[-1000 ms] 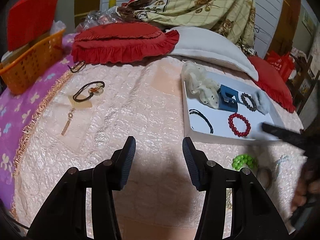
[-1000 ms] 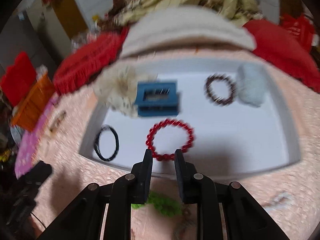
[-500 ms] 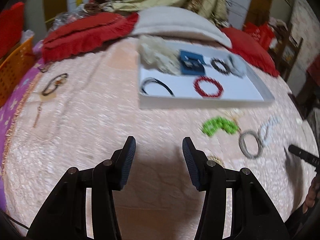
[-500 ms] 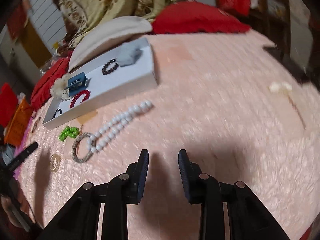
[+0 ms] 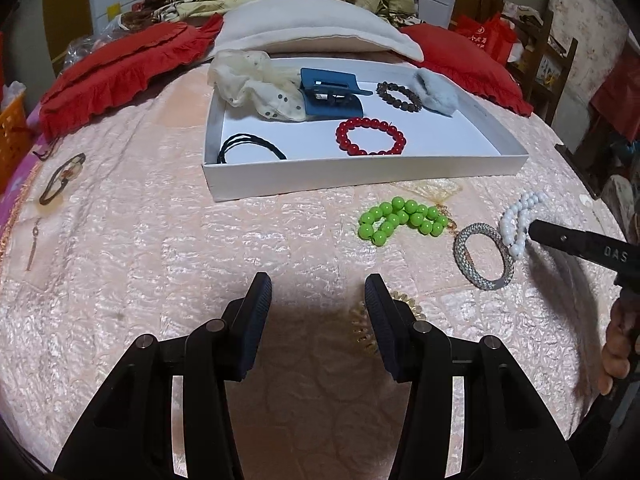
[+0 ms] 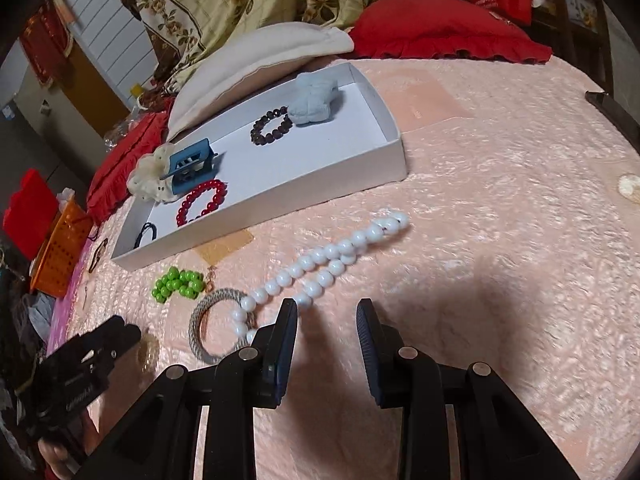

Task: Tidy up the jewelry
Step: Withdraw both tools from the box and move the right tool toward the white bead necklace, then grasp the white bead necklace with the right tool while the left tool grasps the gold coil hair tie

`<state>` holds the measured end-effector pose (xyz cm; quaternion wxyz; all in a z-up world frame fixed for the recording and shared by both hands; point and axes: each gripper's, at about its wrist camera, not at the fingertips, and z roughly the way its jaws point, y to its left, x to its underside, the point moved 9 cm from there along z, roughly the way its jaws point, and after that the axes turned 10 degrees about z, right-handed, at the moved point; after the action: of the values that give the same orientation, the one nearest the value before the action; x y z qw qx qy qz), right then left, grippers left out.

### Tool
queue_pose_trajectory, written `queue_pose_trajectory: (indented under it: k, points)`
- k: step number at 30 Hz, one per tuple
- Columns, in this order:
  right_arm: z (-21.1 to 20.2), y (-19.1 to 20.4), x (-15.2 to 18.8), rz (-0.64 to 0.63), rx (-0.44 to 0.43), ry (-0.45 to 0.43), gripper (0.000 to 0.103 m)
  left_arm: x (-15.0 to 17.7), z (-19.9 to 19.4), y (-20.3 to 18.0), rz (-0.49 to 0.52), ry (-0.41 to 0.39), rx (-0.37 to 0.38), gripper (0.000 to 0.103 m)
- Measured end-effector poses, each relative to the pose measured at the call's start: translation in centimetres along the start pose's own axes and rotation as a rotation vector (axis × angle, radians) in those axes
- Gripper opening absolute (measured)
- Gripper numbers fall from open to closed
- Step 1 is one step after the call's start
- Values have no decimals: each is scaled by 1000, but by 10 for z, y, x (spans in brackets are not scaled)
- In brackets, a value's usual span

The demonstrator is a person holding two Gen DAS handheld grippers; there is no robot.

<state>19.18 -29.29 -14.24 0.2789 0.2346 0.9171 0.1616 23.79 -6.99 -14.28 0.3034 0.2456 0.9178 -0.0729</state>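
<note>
A white tray (image 5: 360, 178) on the pink bedspread holds a red bead bracelet (image 5: 370, 136), a dark bead bracelet (image 5: 398, 95), a blue hair claw (image 5: 330, 92), a cream scrunchie (image 5: 256, 82), a black hair tie (image 5: 250, 146) and a pale blue scrunchie (image 5: 436, 92). In front lie a green bead bracelet (image 5: 402, 220), a silver bangle (image 5: 484, 256), a white pearl strand (image 6: 320, 268) and a gold coil tie (image 5: 362, 328). My left gripper (image 5: 318, 306) is open and empty beside the coil tie. My right gripper (image 6: 326, 328) is open and empty, just right of the pearl strand's near end.
Red pillows (image 5: 116, 68) and a white pillow (image 5: 316, 28) lie behind the tray. An orange basket (image 6: 60, 252) stands at the far left. A bracelet on a card (image 5: 60, 178) and a thin pendant (image 5: 34, 240) lie left. A small cream item (image 6: 628, 188) lies far right.
Both grippers pulled back from the tray. The right one swung right, then settled near the pearl strand. The left view now shows the loose jewellery in front of the tray.
</note>
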Motion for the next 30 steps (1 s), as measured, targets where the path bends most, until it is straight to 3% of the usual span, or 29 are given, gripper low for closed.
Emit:
queue_pose_trajectory:
  k: [3, 5, 6, 13, 18, 21, 23, 26, 27, 30]
  points:
    - [4, 0, -8, 7, 3, -2, 29, -1, 2, 0, -15, 7, 29, 42]
    - [8, 1, -14, 7, 19, -5, 29, -2, 2, -2, -19, 13, 55, 17]
    - [9, 1, -16, 8, 26, -6, 29, 0, 6, -2, -14, 41, 50, 12]
    - [21, 8, -28, 3, 93, -15, 29, -3, 8, -6, 20, 10, 18, 12]
    - [28, 14, -30, -59, 199, -30, 29, -3, 8, -5, 19, 12, 32, 12]
    - [29, 16, -28, -90, 243, -37, 28, -3, 8, -9, 29, 21, 61, 5]
    - [28, 15, -27, -88, 242, -35, 19, -1, 6, -10, 11, 30, 103, 3]
    - [20, 12, -25, -67, 221, -39, 15, -3, 2, -10, -13, 29, 151, 3]
    - [15, 12, -26, -62, 210, -47, 7, -3, -1, -9, -21, 23, 159, 3]
    - [-2, 11, -25, -49, 180, -58, 7, -6, -7, -4, -57, 8, 197, 2]
